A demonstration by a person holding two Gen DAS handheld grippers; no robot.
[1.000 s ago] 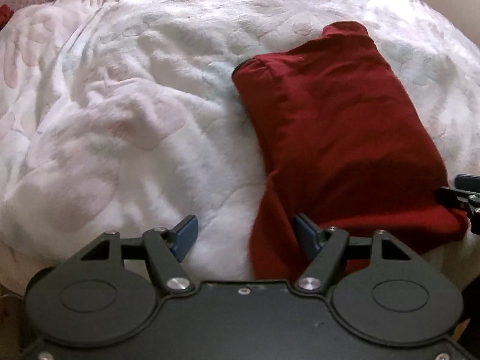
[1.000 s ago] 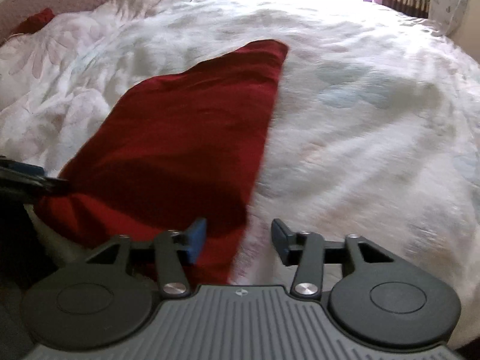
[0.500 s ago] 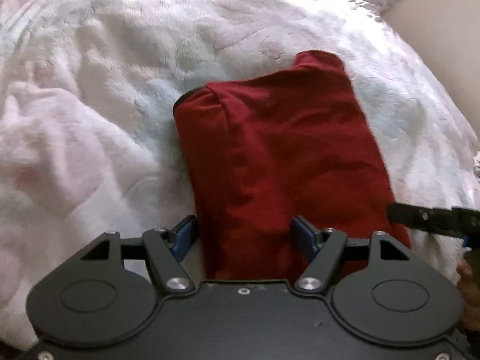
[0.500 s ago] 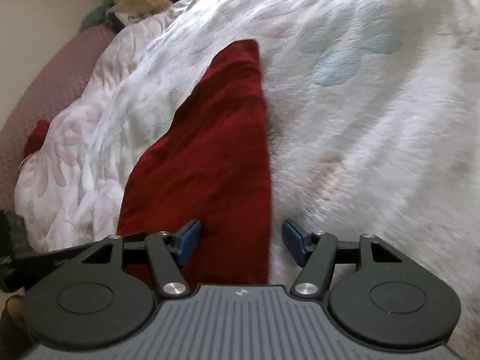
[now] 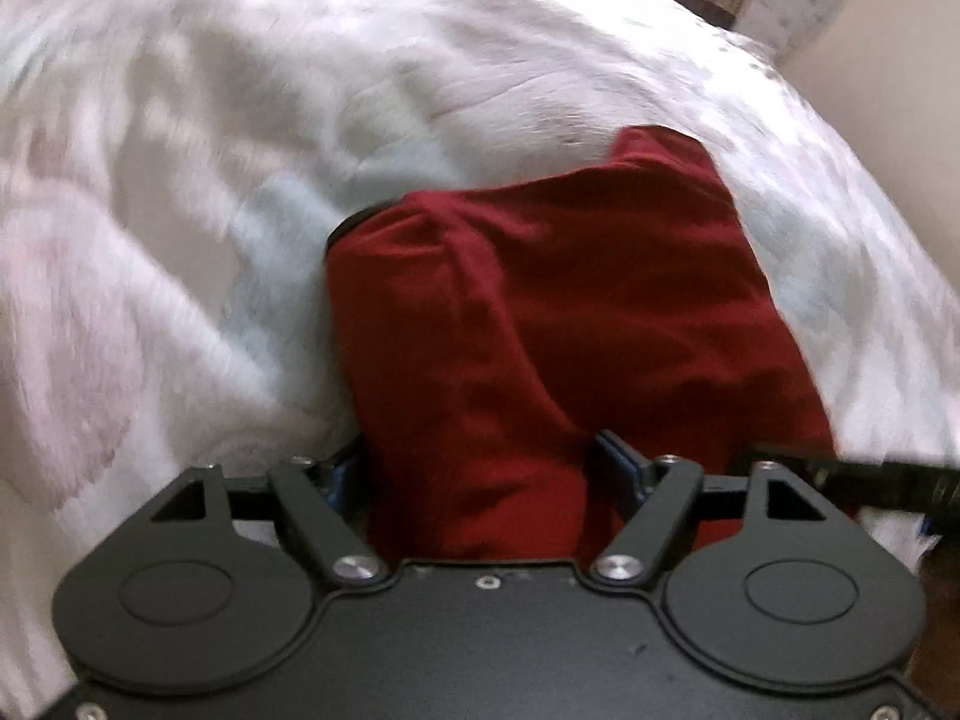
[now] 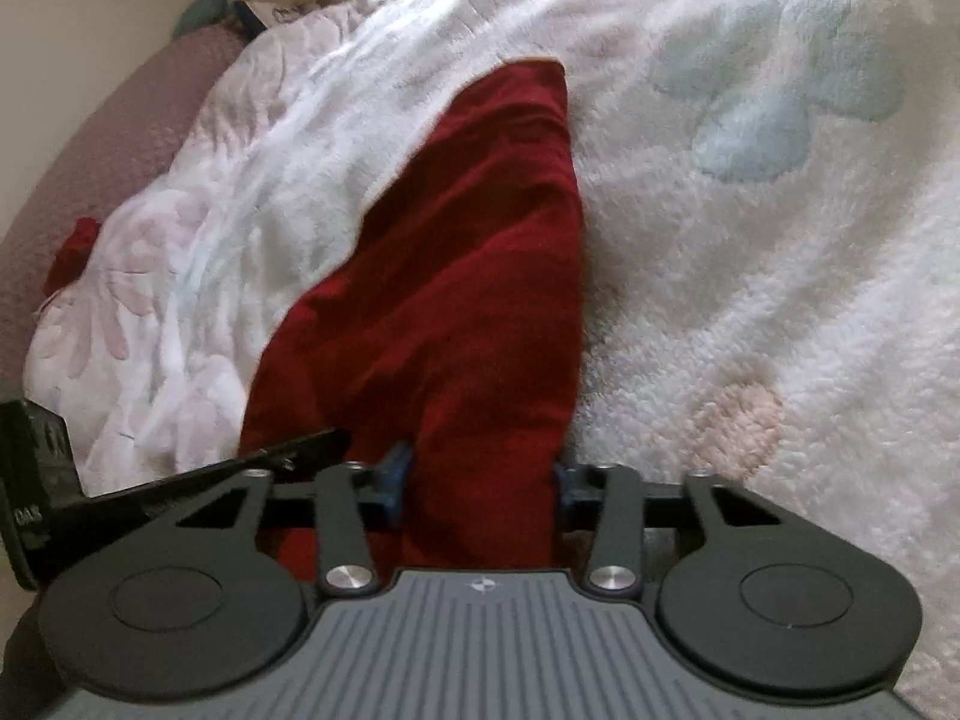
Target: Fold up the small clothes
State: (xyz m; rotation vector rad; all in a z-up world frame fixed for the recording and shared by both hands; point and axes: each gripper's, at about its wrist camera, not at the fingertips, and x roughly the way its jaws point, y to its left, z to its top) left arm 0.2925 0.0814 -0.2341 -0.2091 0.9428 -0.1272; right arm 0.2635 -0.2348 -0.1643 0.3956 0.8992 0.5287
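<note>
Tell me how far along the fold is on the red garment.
Done: the red garment lies on the white blanket, already folded into a narrow panel. In hand: both tongs, left and right, stand open astride its near edge, one at each corner. Left: closing on the cloth and carrying the near edge to the far end.

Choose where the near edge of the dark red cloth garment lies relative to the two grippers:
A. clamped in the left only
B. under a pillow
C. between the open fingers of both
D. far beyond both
C: the dark red cloth garment fills the gap of the left gripper and the right gripper.
</note>
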